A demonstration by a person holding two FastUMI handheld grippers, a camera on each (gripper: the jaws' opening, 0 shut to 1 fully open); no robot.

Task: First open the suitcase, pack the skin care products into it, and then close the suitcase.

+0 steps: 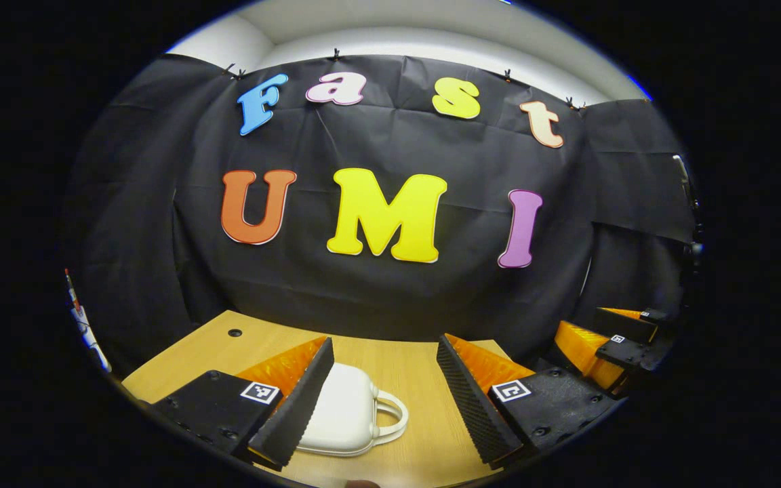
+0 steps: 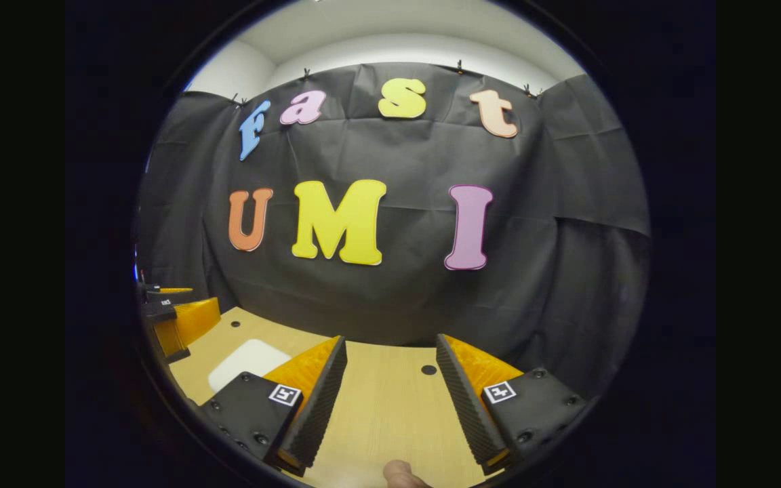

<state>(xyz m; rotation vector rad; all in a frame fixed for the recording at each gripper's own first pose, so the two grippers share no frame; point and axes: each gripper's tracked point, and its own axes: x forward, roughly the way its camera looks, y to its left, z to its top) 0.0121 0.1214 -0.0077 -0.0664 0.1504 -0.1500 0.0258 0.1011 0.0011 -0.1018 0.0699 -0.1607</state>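
Observation:
A small white suitcase lies shut and flat on the wooden table, its handle pointing to the right in the left gripper view. My left gripper hovers just above it, open, with the case showing between and under its fingers. In the right gripper view the same suitcase is a white patch to the left, partly behind one finger. My right gripper is open over bare table, nothing between its fingers. Each gripper sees the other off to its side: the right gripper, the left gripper.
Black cloth closes off the table's far edge. Round cable holes sit in the tabletop. A fingertip of the holding hand pokes in at the bottom of the right gripper view.

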